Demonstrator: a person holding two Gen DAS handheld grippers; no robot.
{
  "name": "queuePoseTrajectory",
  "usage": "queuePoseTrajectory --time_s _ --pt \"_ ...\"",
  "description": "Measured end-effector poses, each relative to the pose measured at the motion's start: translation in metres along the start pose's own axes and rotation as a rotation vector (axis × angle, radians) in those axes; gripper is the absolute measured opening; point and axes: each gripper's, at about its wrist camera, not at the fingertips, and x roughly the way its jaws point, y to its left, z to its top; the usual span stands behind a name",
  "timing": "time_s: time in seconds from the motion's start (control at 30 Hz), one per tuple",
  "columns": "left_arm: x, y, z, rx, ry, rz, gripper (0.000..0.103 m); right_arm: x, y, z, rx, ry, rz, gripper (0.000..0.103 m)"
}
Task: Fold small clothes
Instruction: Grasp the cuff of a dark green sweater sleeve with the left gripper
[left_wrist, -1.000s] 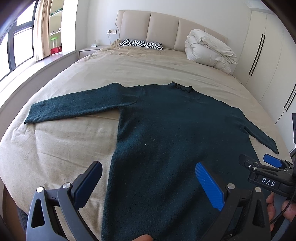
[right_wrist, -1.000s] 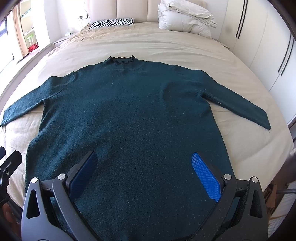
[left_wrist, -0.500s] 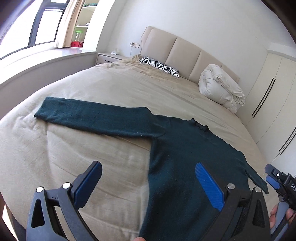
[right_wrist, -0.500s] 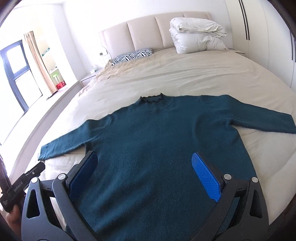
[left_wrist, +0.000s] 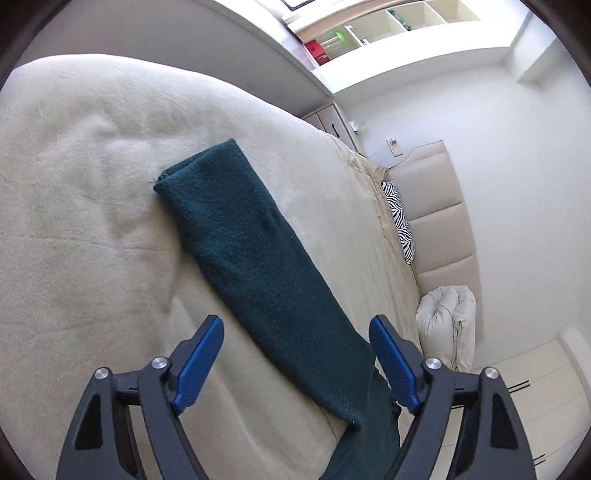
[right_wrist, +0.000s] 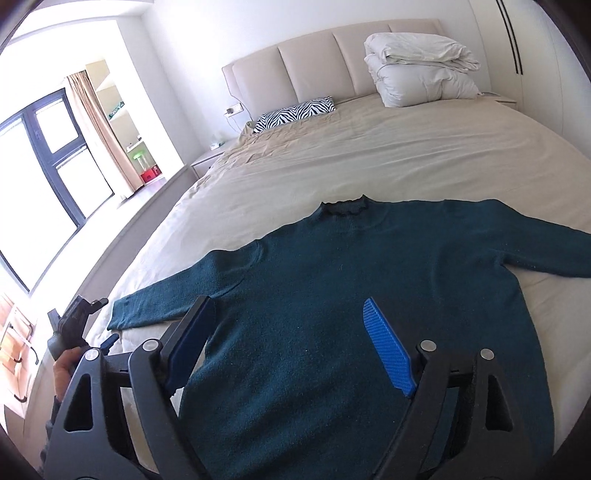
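sweater (right_wrist: 351, 295) flat (fuzzy knit)

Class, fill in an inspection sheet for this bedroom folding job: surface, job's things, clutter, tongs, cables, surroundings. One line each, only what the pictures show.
Surface: bed with beige cover, lightly creased.
Job's things: dark green sweater lying flat, front up, both sleeves spread out, unfolded; its left sleeve stretches ahead of the left tongs.
Clutter: zebra pillow and folded white duvet at the headboard, apart from the sweater.
Tongs: left tongs open, holding nothing; right tongs open over the sweater's body.
Cables: a thin cord near the wall socket.
Surroundings: window, curtain, shelves, wardrobe.
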Motion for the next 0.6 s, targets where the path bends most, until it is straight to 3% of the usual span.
queuePoseTrajectory --time_s 0.13,0.3,0.37,0.43,0.5,0.6 --pt "0.015 0.030 0.016 -0.159 -0.041 0.003 0.072 0.017 -0.001 0.001 0.031 0.025 0.018 0.079" --pt "0.028 0.027 0.026 -0.191 -0.101 0.001 0.071 0.033 -0.007 0.001 0.070 0.043 0.037 0.079" --pt "0.035 0.029 0.033 -0.206 -0.114 0.007 0.060 0.036 -0.009 0.001 0.070 0.040 0.037 0.079" --pt "0.043 0.036 0.047 -0.231 -0.108 0.019 0.026 0.038 -0.012 0.002 0.073 0.039 0.037 0.079" --pt "0.049 0.037 0.052 -0.243 -0.099 0.037 0.010 0.038 -0.017 0.002 0.083 0.037 0.036 0.079" --pt "0.052 0.007 0.048 -0.107 -0.099 0.073 0.008 0.038 -0.029 0.002 0.107 0.037 0.039 0.079"
